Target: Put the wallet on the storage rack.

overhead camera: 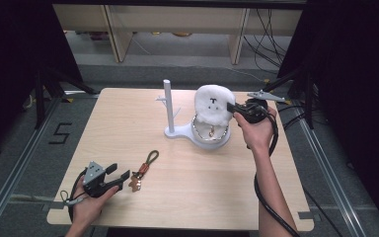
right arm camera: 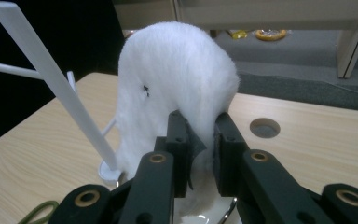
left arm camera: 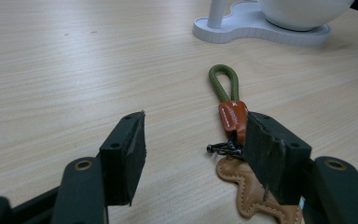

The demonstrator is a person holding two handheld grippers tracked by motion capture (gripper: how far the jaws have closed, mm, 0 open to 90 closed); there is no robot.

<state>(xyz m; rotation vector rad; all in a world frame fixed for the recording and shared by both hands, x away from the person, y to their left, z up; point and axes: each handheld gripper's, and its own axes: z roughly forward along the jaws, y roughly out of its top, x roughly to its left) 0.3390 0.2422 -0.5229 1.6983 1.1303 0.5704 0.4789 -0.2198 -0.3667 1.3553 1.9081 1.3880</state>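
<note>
A white fluffy cover [overhead camera: 212, 102] stands tilted up over a white dish [overhead camera: 210, 138] that holds a gold chain [overhead camera: 197, 131]. My right gripper [overhead camera: 234, 107] is shut on the cover's right edge; in the right gripper view the jaws pinch the fur [right arm camera: 177, 84] at my right gripper [right arm camera: 200, 140]. A keychain [overhead camera: 143, 170] with a green cord loop, an orange tag and a tan leather charm lies on the table. My left gripper [overhead camera: 122, 177] stands open just left of it. In the left gripper view my left gripper [left arm camera: 193, 154] is open, and the keychain [left arm camera: 230, 114] lies by the right jaw.
A white stand with a thin post and side branches [overhead camera: 169, 106] shares its base with the dish; the post [right arm camera: 51, 79] rises left of the cover. The table has a round hole [right arm camera: 265, 127] behind the cover. Shelving legs and cables lie on the floor beyond the table.
</note>
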